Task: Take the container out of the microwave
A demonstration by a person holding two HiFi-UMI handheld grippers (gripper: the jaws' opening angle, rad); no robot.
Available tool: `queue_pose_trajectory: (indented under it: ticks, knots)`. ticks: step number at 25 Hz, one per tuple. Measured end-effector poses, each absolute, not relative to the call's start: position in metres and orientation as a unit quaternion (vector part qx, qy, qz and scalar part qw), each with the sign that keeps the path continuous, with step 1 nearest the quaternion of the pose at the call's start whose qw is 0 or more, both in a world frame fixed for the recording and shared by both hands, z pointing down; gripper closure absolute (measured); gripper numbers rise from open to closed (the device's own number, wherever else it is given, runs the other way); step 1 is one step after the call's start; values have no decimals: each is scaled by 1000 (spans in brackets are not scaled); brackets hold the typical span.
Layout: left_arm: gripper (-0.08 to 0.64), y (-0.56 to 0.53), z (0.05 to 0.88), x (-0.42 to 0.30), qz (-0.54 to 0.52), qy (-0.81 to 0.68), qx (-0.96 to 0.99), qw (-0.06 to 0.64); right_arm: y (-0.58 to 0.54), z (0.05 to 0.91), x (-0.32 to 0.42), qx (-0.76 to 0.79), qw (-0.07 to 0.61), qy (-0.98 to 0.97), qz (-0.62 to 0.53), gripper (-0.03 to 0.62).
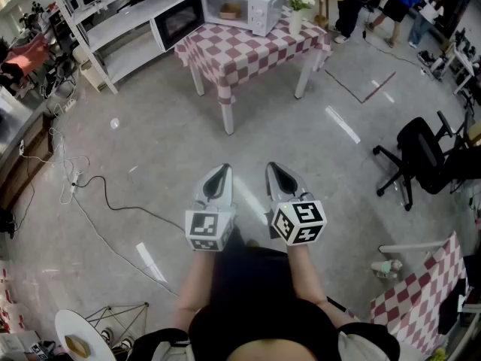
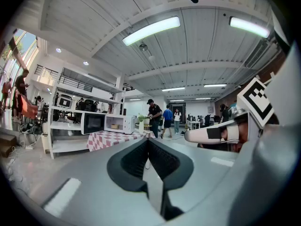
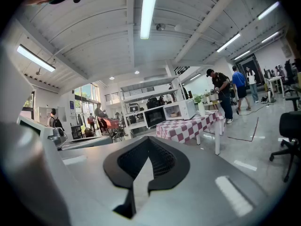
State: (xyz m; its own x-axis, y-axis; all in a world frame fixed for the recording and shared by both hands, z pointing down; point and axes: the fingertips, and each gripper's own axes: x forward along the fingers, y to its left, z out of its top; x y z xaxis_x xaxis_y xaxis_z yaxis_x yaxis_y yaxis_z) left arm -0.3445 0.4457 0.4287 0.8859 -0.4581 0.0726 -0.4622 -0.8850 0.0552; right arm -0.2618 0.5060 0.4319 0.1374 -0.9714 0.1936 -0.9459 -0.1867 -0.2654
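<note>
Head view: container (image 1: 230, 10) sits inside the white microwave (image 1: 264, 12) on the checked tabletop (image 1: 248, 55), well apart from both grippers. It is too small to tell the material. Judged light, stiff, perhaps slick-walled: take it by the rim or across opposite walls, kept level. Left gripper (image 1: 219, 177) and right gripper (image 1: 278, 176) hang side by side over the floor (image 1: 150, 141), jaws closed together, nothing between them.
</note>
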Motion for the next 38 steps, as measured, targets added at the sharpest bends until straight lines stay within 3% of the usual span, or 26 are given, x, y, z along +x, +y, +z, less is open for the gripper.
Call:
queue_pose_trajectory:
  ticks: [18, 38]
  knots:
    - [551, 454, 438, -346, 43, -235, 970, 42, 511, 444, -265, -751, 50, 632, -186, 592]
    - [551, 408, 443, -301, 49, -241, 968, 56, 473, 460, -211, -753, 48, 621, -213, 592]
